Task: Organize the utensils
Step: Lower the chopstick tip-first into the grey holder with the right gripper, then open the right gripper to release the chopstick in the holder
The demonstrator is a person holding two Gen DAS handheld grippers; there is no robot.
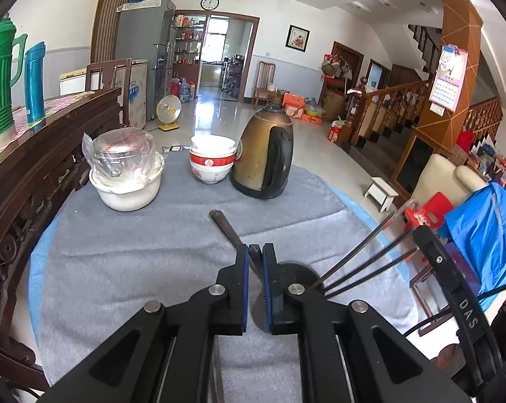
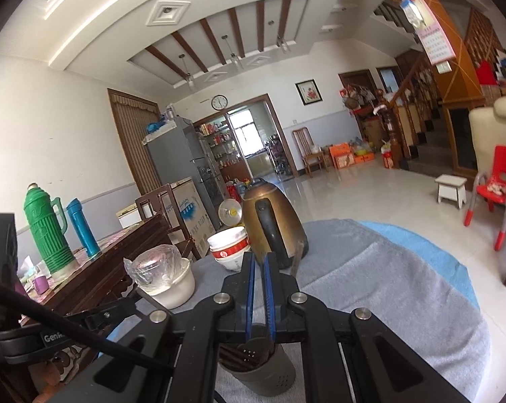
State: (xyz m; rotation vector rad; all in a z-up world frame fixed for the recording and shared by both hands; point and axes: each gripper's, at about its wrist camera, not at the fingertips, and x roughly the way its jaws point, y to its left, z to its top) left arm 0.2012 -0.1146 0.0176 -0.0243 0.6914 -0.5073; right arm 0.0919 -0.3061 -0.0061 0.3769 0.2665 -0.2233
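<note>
The left hand-held gripper (image 1: 255, 255) clamps a dark utensil (image 1: 226, 228) angled above the grey-clothed bench (image 1: 118, 252). The right hand-held gripper (image 2: 259, 263) is nearly closed, empty, over the holder (image 2: 269, 374) (sticks inside). Beyond stands the kettle (image 1: 264, 154).

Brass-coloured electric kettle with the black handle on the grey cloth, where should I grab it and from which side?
Grip the black handle on its upright stretch. The brass-coloured kettle stands upright with that handle turned toward the cameras, so come in level from the near side, fingers closing across its width. The stacked red-and-white bowls sit close on its left.
</note>
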